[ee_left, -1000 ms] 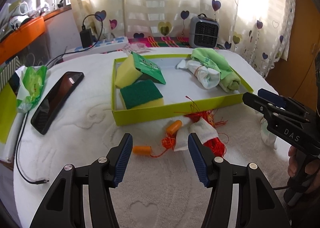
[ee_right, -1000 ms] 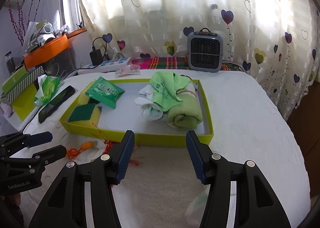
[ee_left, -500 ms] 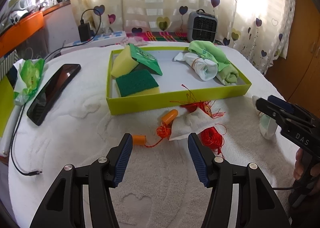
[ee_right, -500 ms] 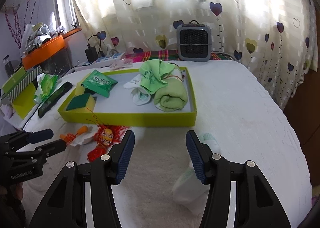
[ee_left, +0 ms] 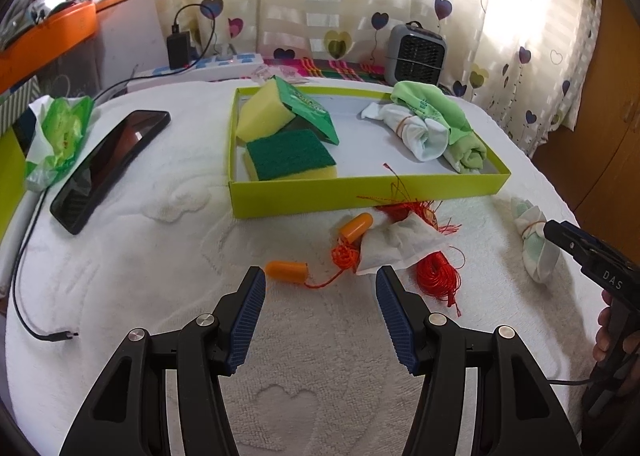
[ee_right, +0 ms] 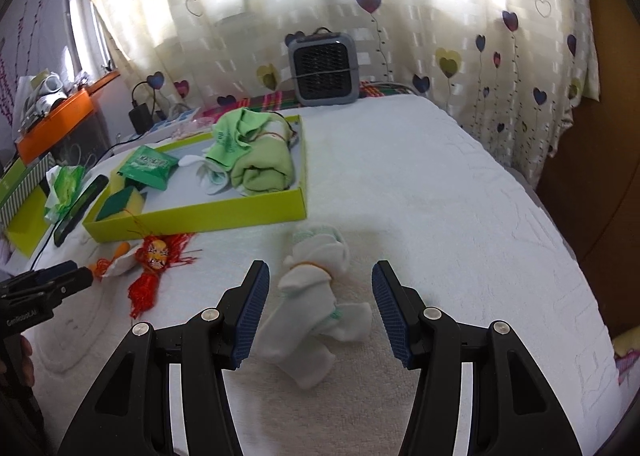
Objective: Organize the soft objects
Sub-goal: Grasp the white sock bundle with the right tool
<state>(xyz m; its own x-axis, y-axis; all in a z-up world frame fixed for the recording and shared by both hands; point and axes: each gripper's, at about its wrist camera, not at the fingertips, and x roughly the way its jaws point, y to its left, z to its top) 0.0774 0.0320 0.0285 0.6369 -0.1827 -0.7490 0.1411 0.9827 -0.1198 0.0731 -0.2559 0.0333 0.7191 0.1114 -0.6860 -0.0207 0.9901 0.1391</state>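
Observation:
A lime-green tray (ee_left: 360, 195) (ee_right: 200, 211) on the white bed holds two sponges (ee_left: 290, 155), a green packet (ee_right: 150, 165), a rolled white sock (ee_left: 420, 133) and a green towel roll (ee_right: 266, 167). In front of the tray lie orange earplugs on a cord (ee_left: 286, 268), a white sachet (ee_left: 398, 244) and a red tassel ornament (ee_right: 154, 256). A bundled white sock pair (ee_right: 312, 296) (ee_left: 534, 244) lies between the open fingers of my right gripper (ee_right: 316, 310). My left gripper (ee_left: 320, 314) is open and empty, just short of the earplugs.
A black phone (ee_left: 108, 167), a green tissue pack (ee_left: 56, 135) and a charging cable (ee_left: 24, 296) lie at the left. A grey heater (ee_right: 322, 69), a power strip (ee_left: 208, 69) and heart-print curtains stand at the back. The bed edge (ee_right: 560, 223) drops off at the right.
Both grippers have drawn back from the tray. The white sock bundle has come into the right wrist view and now lies between the right fingers. Both stay open.

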